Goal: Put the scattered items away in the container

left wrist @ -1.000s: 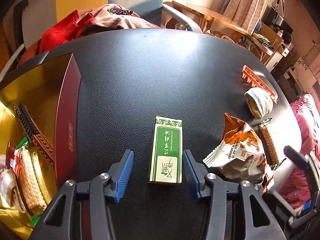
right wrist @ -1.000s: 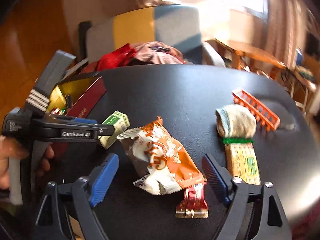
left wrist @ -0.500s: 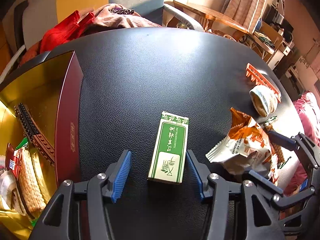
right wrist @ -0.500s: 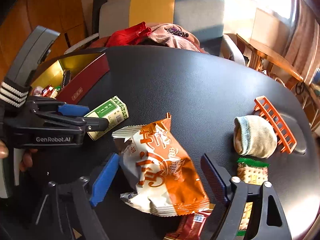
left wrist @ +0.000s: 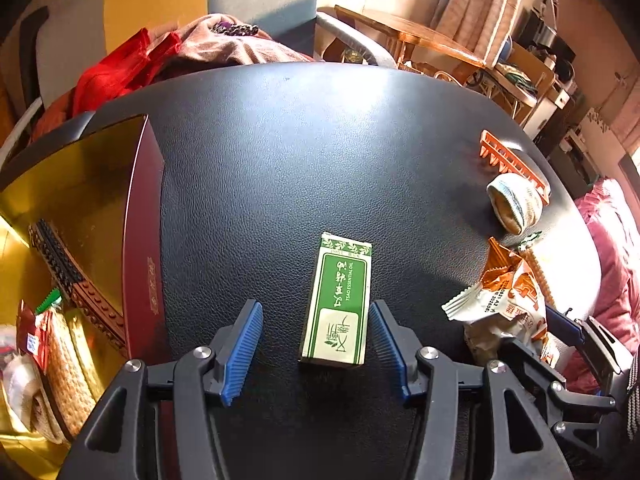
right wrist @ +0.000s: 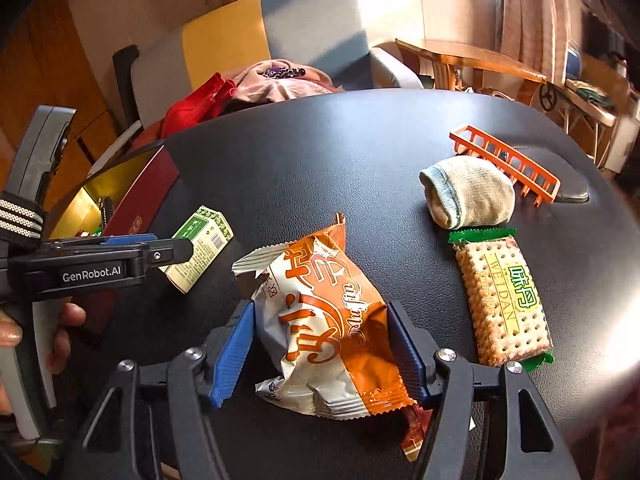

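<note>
Black table [left wrist: 280, 140] holding clutter. Left gripper [left wrist: 316, 344] spreading apart around green essential-oil box [left wrist: 338, 300]. Right gripper [right wrist: 320, 352] straddling orange snack bag [right wrist: 324, 316], pads touching, not squeezing.

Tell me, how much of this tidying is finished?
Partly done. The red box already holds a toy track piece and some snack packs. In hand: the left tool is open around the green carton, and the right tool straddles the orange snack bag, neither lifted yet. Left on the table: the rolled sock, the orange rack and the cracker pack.
</note>
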Tool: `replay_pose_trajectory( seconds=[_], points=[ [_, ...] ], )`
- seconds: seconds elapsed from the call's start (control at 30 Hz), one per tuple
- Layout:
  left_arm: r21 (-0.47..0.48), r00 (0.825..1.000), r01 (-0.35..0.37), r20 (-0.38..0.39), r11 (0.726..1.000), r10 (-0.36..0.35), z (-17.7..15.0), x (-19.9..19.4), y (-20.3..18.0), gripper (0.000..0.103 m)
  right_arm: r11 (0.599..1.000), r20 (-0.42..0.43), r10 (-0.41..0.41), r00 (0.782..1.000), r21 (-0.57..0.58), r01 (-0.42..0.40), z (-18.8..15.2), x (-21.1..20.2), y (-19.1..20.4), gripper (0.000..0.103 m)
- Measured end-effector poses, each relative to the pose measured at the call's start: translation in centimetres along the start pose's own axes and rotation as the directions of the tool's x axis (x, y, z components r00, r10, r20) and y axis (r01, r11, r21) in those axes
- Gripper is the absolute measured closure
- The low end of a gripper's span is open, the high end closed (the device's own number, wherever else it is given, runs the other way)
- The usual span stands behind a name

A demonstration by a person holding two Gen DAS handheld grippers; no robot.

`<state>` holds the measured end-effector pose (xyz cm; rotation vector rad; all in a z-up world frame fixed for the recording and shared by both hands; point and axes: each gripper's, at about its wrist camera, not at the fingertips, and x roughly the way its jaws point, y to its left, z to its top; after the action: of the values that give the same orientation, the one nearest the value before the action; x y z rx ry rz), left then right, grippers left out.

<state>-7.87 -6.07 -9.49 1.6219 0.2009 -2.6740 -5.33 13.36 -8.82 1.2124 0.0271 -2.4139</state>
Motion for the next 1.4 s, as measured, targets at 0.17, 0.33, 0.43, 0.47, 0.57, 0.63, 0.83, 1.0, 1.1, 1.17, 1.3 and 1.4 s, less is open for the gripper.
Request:
replay_pose_trajectory(
  seconds=[0.17, 0.33, 0.43, 0.47, 0.57, 0.63, 0.83, 1.0, 1.1, 1.17, 1.3, 1.4],
  points=[
    [0.061, 0.999, -0.036, 0.004, 0.997, 0.036, 0.1, 0.2, -1.3, 0.046, 1.0, 0.007, 0.017, 1.0, 0.017, -0.017, -0.1, 0.0, -0.3, 0.036],
    [0.078, 0.997, -0.077, -0.019, 0.994, 0.079, 0.6, 1.6, -1.7, 0.046, 1.0, 0.012, 0.023, 1.0, 0.02, -0.023, -0.3, 0.1, -0.4, 0.035],
    [0.057, 0.996, -0.076, -0.04, 0.995, 0.078, 0.7, 2.4, -1.3, 0.051, 1.0, 0.013, 0.023, 1.0, 0.021, -0.023, -0.3, 0.2, -0.4, 0.034],
    [0.05, 0.996, -0.077, -0.037, 0.996, 0.079, 0.7, 2.6, -1.2, 0.051, 0.999, 0.012, 0.024, 1.0, 0.023, -0.024, -0.3, 0.3, -0.5, 0.034],
    [0.039, 0.997, -0.08, -0.021, 0.996, 0.081, 0.7, 2.5, -1.0, 0.065, 0.999, 0.005, 0.024, 1.0, 0.02, -0.025, -0.2, 0.4, -0.4, 0.033],
    [0.031, 0.997, -0.072, -0.017, 0.997, 0.073, 0.7, 2.4, -0.7, 0.072, 0.999, -0.001, 0.027, 1.0, 0.02, -0.027, -0.2, 0.5, -0.4, 0.032],
    [0.012, 0.999, -0.047, -0.008, 0.999, 0.047, 0.4, 1.6, 0.1, 0.072, 1.0, -0.001, 0.015, 1.0, 0.024, -0.015, -0.2, 0.5, -0.2, 0.032],
    [0.004, 0.999, -0.028, 0.019, 1.0, 0.028, -0.3, 0.2, 0.6, 0.072, 1.0, 0.001, -0.015, 1.0, 0.012, 0.015, -0.2, 0.6, 0.2, 0.032],
    [0.019, 0.999, -0.019, 0.036, 1.0, 0.018, -0.6, -0.8, 0.3, 0.072, 1.0, 0.002, -0.027, 1.0, 0.01, 0.027, -0.2, 0.6, 0.4, 0.032],
    [0.022, 0.999, -0.015, 0.053, 1.0, 0.013, -0.4, -1.0, -0.1, 0.072, 0.999, 0.0, -0.035, 0.999, 0.005, 0.035, -0.2, 0.6, 0.6, 0.032],
    [0.025, 0.996, -0.009, 0.092, 1.0, 0.007, -0.6, -2.6, -0.1, 0.072, 0.999, -0.004, -0.053, 0.999, -0.005, 0.053, -0.1, 0.6, 0.9, 0.032],
    [0.02, 0.992, -0.007, 0.128, 1.0, 0.004, -1.3, -4.3, 0.6, 0.072, 0.998, -0.008, -0.062, 0.998, -0.006, 0.062, -0.1, 0.7, 1.1, 0.032]
  ],
)
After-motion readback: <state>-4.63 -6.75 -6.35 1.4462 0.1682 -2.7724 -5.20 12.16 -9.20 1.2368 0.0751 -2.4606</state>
